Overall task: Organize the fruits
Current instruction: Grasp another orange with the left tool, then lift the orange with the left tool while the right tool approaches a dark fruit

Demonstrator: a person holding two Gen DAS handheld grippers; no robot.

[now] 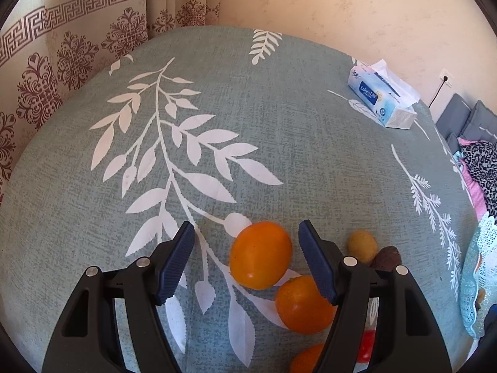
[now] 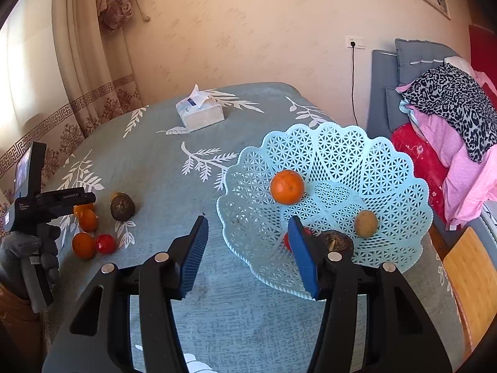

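My left gripper (image 1: 247, 261) is open, low over the table, with an orange fruit (image 1: 260, 255) between its jaws, untouched. A second orange (image 1: 303, 304), a third orange (image 1: 306, 359), a red fruit (image 1: 366, 346), a yellowish fruit (image 1: 362, 246) and a dark brown fruit (image 1: 386, 258) lie close by. My right gripper (image 2: 248, 253) is open and empty at the near left rim of the light blue lattice basket (image 2: 388, 168). The basket holds an orange (image 2: 287, 186), a yellowish fruit (image 2: 366, 223), a dark brown fruit (image 2: 337, 239) and a red fruit (image 2: 289, 239).
A tissue pack (image 1: 382, 96) lies at the table's far side, also in the right wrist view (image 2: 200, 112). The left gripper's body (image 2: 34, 205) stands by the loose fruits (image 2: 93, 233). Piled clothes (image 2: 450, 124) sit on a bed to the right. A wooden board (image 2: 472, 276) is at lower right.
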